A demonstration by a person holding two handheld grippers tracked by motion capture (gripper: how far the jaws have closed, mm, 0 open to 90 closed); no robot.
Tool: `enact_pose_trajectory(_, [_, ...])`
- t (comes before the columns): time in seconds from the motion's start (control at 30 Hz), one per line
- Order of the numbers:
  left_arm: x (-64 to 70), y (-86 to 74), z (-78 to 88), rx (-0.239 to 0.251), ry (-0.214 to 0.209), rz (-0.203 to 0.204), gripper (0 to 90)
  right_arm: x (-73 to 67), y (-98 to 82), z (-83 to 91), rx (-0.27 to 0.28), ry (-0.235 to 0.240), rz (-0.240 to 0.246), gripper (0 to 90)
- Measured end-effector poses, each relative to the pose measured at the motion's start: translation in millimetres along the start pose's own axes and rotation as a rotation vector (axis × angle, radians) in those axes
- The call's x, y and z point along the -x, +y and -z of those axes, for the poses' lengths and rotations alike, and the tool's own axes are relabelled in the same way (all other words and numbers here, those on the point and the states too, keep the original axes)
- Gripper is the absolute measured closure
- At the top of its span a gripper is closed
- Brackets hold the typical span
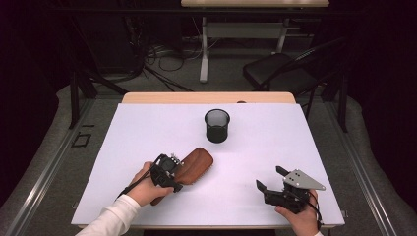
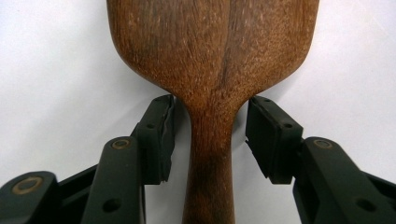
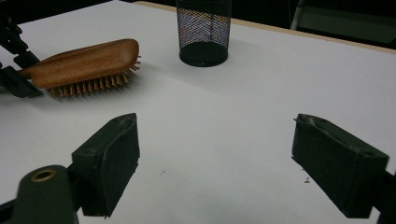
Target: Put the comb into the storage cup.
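Hairbrush (image 1: 195,166) is lying bristles down on the counter (image 1: 147,128). I'm putting my left tool (image 2: 209,135) round its thin neck, jaws apart w/ small gaps, not squeezing yet. Keep it centered & squeeze slow. Right tool (image 3: 229,163) is waiting wide apart.

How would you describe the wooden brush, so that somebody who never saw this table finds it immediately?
Start from the white table and the black mesh cup standing near its middle. Nearer to the person and to the left of the cup lies the wooden hairbrush, bristles down, its handle between the left tongs. It is the one brown thing on the table.
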State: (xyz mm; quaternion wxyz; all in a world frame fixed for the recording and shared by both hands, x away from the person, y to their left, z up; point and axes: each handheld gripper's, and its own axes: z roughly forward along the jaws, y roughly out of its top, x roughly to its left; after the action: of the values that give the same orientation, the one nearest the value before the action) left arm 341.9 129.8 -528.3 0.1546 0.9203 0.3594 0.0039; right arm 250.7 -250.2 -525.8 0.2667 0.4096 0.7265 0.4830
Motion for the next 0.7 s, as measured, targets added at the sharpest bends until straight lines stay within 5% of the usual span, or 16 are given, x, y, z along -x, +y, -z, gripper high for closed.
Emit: enact_pose_trajectory(0.7, [0.3,1.2,2.5,-0.020,0.002,0.018,67.8,0.6,-0.4,-0.4,-0.006,0.001,0.000,14.7])
